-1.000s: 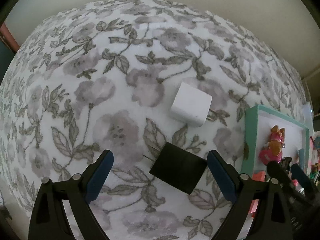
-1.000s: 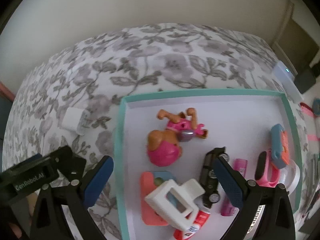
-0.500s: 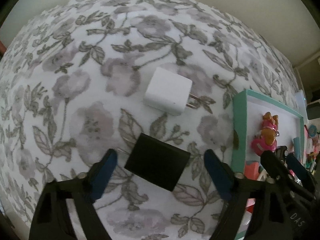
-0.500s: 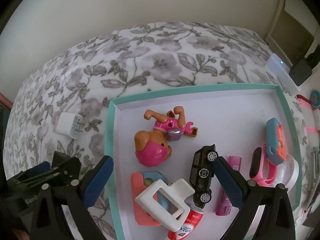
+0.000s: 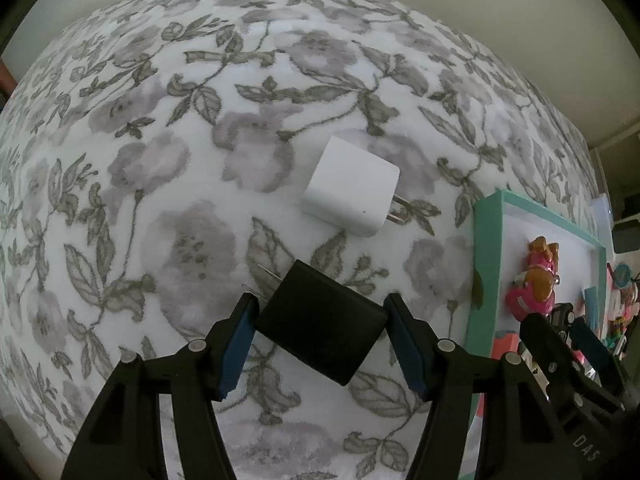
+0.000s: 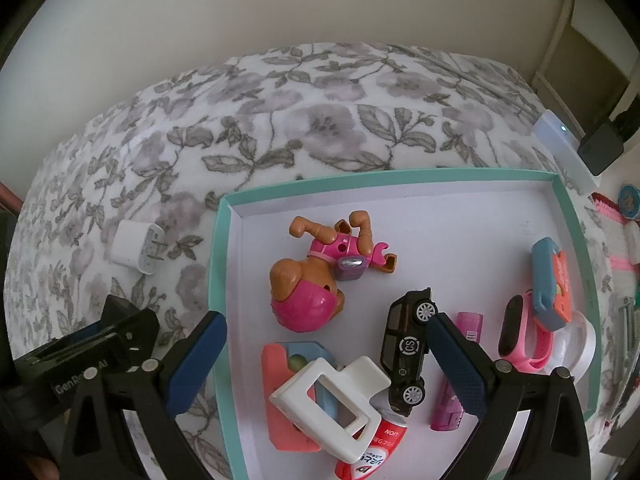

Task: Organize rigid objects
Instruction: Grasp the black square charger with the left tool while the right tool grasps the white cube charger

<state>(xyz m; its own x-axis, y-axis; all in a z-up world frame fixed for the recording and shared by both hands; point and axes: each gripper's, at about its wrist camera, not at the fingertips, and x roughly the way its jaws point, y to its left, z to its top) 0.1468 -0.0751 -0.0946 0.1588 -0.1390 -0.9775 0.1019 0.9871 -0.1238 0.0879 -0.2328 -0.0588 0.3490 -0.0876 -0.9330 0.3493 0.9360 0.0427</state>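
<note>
Closing on the black charger [image 5: 322, 330], the left gripper [image 5: 318, 344] is bracketing its two side faces, pads at or just shy of contact. The block is lying between the fingers [image 5: 234, 350], prongs beyond the left fingertip. Judged light, rigid, smooth-sided: grip mid-body, clear of the prongs.

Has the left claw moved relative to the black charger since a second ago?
Yes. The left claw has just been closing around the black charger, which stays beside the white charger; both pads now flank it.
</note>
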